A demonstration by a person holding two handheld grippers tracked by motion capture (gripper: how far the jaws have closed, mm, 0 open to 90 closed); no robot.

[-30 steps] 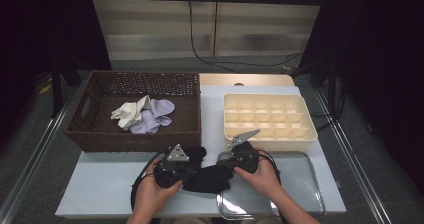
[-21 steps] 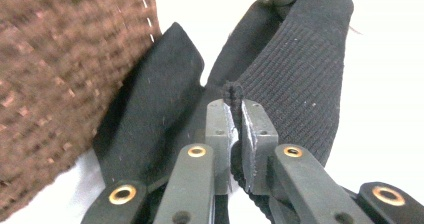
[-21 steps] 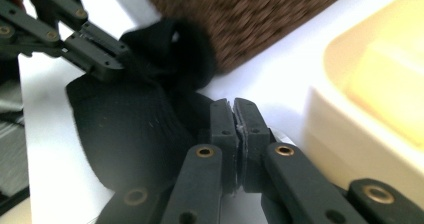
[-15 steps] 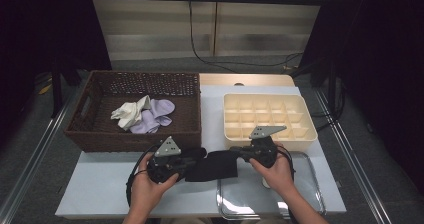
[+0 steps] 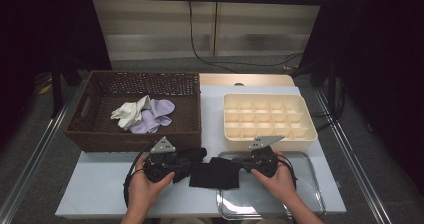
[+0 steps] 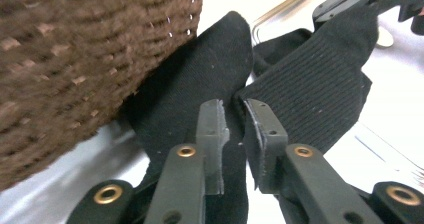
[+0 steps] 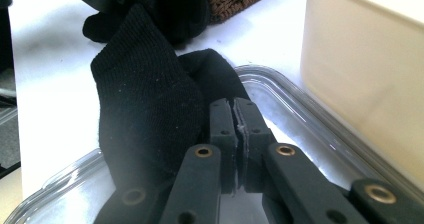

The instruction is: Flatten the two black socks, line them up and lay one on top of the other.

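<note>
A black sock (image 5: 215, 173) lies near the front edge of the white table (image 5: 100, 204), stretched flat between the two grippers. One end of it hangs over the rim of the clear tray (image 5: 305, 194), and the other end rests on the table just in front of the brown wicker basket (image 5: 100, 134). The right gripper (image 5: 240, 163) has its jaws pressed tight together, and they pinch the edge of the sock over the tray. In the right gripper view the sock folds up like a little hill just beyond the closed jaws. The left gripper (image 5: 192, 159) sits on the other end of the sock. Its jaws stand a little apart, with a small gap between them, and the sock lies under them and beside them. I cannot tell if they grip any cloth. A hand (image 5: 142, 189) holds the left gripper and another hand (image 5: 280, 181) holds the right one. Inside the basket lie a white sock (image 5: 131, 111) and a light purple sock (image 5: 157, 113), touching each other. A cream box (image 5: 267, 120) with many small square spaces stands just behind the tray.
</note>
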